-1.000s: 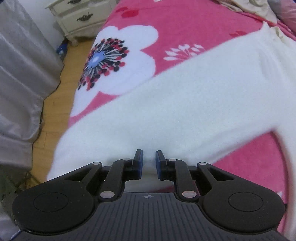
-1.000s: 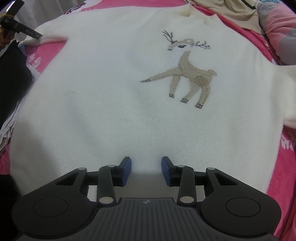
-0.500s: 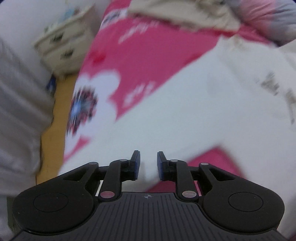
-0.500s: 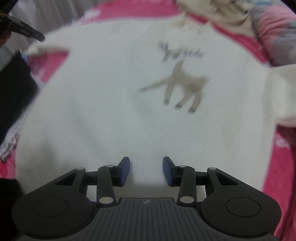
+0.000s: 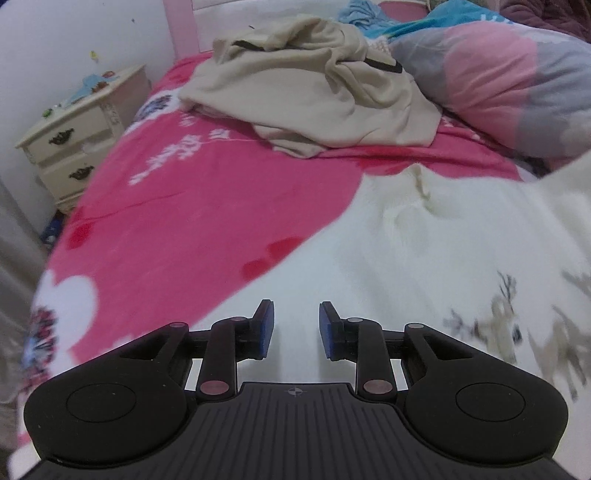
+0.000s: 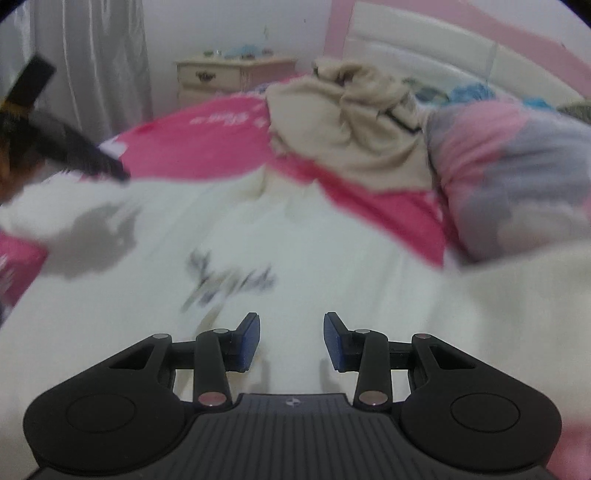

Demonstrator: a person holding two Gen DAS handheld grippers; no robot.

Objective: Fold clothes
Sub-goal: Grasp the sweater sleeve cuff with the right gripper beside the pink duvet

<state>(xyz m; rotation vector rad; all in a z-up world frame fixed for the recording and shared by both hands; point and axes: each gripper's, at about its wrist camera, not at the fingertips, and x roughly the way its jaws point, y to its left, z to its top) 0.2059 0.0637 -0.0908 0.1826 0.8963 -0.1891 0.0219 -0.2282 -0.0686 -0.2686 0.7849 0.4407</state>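
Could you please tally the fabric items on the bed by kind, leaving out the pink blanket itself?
White sweaters with a deer print: 1, the white sweater, spread flat.
Beige garments: 1, the beige garment, crumpled near the headboard.
Pink and grey pillows: 1, the pillow.
Blue fabric: 1, the blue fabric, partly hidden, so its kind is unclear.
Total: 4

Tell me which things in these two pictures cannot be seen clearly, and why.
- Deer design on the white sweater: smeared by motion blur in both wrist views.
- Sweater's near hem: hidden under each gripper's body.
- Left gripper in the right wrist view: blurred and cut by the left edge.
- Small items on the nightstand: too small to name.
- Beige garment: crumpled, its type unclear.
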